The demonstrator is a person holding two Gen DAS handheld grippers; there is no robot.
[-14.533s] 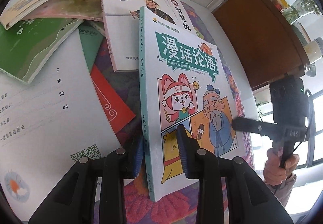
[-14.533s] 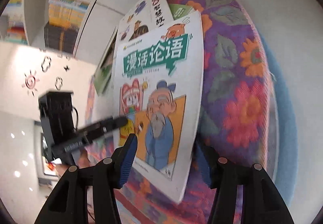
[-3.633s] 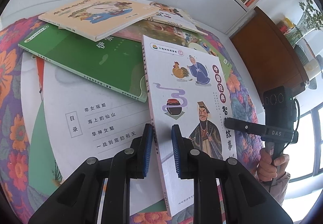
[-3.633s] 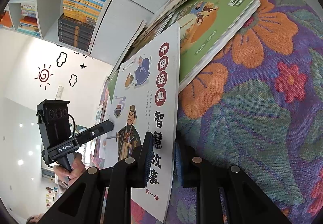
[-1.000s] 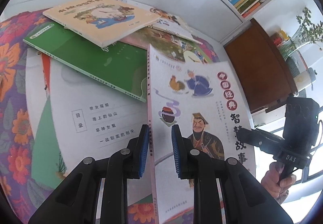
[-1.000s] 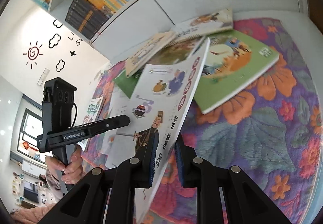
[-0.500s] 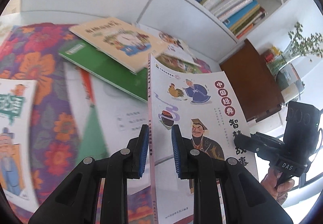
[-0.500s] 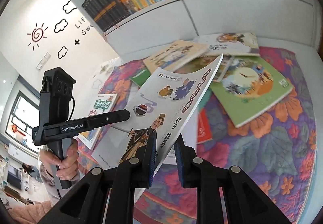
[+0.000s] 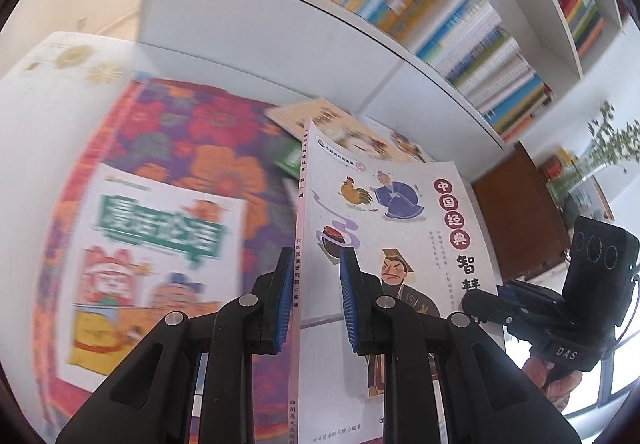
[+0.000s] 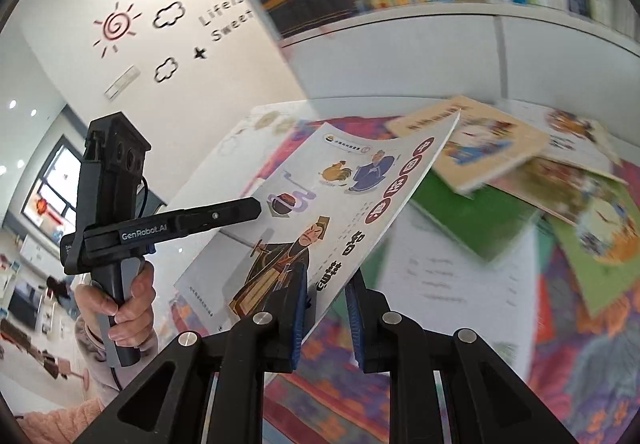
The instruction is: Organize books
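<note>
Left wrist view: I see my left gripper (image 9: 312, 300) clamped on the spine edge of a thin white storybook (image 9: 384, 228), its blue pads (image 9: 285, 300) pressing on either side of the spine. Its cover shows a rooster, a robed figure and red circles with Chinese characters. It is lifted clear of the flowered cloth (image 9: 224, 132) below. On that cloth to the left lies a comic book (image 9: 156, 244) with a green title banner, blurred. Behind the held book a few more books (image 9: 320, 116) lie overlapping near a white bookcase (image 9: 400, 56) packed with volumes. At the right edge, my right gripper (image 9: 476, 300) grips the book's far edge, with a hand (image 9: 556, 384) under it.

From the right wrist view, my right gripper (image 10: 326, 312) is closed on the book's (image 10: 320, 212) outer edge near the lower corner, the cover bowing upward. My left gripper (image 10: 256, 208) holds the opposite edge, its handle in a hand (image 10: 120, 304). A green book (image 10: 472, 216) and several illustrated ones (image 10: 480, 148) lie scattered on the cloth (image 10: 580, 364) to the right.
</note>
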